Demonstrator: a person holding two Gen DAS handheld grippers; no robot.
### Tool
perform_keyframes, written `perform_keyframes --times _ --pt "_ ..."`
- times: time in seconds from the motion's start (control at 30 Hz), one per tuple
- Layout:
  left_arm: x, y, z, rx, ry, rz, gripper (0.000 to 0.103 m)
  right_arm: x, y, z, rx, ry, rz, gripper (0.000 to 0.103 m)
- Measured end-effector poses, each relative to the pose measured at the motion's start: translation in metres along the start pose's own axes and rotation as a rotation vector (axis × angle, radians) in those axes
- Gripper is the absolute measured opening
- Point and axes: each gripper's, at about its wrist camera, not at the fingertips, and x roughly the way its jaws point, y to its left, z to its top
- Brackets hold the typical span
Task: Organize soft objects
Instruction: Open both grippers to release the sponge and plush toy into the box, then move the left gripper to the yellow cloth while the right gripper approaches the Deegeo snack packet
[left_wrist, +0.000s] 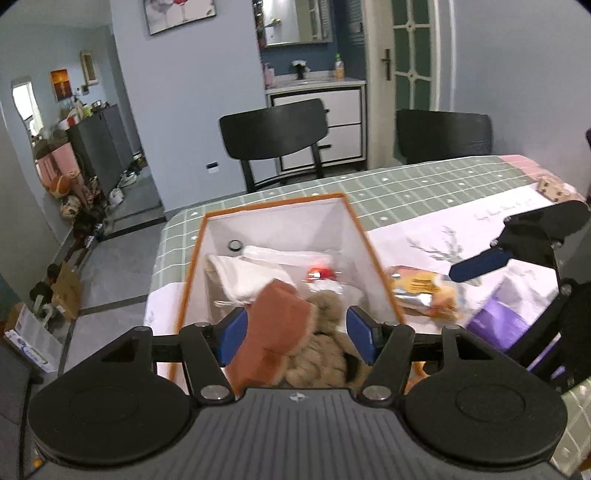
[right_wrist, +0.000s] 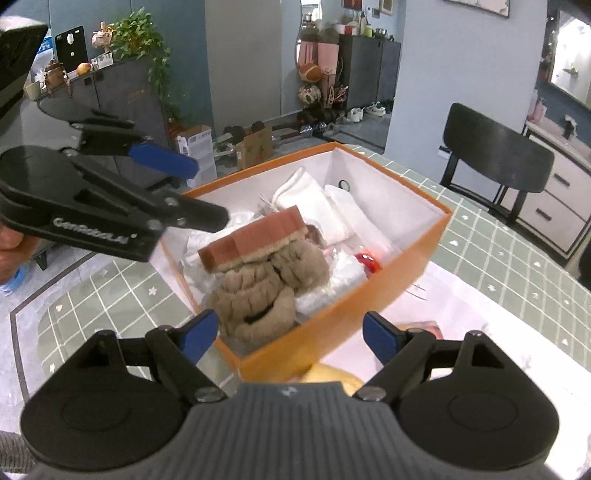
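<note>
Lying in the orange-rimmed white cardboard box (right_wrist: 406, 254), the brown fuzzy slippers (right_wrist: 258, 291) are resting free; left gripper (left_wrist: 295, 332) and right gripper (right_wrist: 288, 336) are both standing wide, holding nothing.

Orange box (right_wrist: 413, 254) stood open-topped near the worktop's (right_wrist: 517, 266) corner; entry from above unobstructed. Inside, a brown fleece item (right_wrist: 258, 291) filled the near end, white cloths (right_wrist: 314, 206) the far end, leaving little bare floor. Left tongs (left_wrist: 295, 332) stood open above the box's near end, the fleece between the blue pads but not gripped. Right tongs (right_wrist: 288, 336) stood open just outside the box's near wall. Snack packets (left_wrist: 421, 295) crowded the worktop beside the box's long side. Two black chairs (left_wrist: 273, 136) blocked the far edge. Green-checked surface beyond lay free.
</note>
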Motion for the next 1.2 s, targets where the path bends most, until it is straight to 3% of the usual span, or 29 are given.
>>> perform_keyframes --times 0.27,0.5,0.97,1.2 --pt "-0.020 -0.049 -0.027 0.063 -0.015 -0.080 0.073 -0.036 0.000 -0.041 0.034 -0.004 0.003 0.084" --pt "-0.022 -0.093 -0.053 0.139 0.019 -0.133 0.073 -0.061 0.000 -0.077 0.051 0.000 -0.011 0.084" --pt "-0.021 -0.128 -0.096 0.078 0.044 -0.186 0.074 -0.097 -0.006 -0.139 0.105 -0.006 -0.010 0.084" --pt "-0.005 -0.132 -0.116 0.026 0.050 -0.149 0.077 -0.112 -0.020 -0.174 0.130 -0.004 -0.018 0.085"
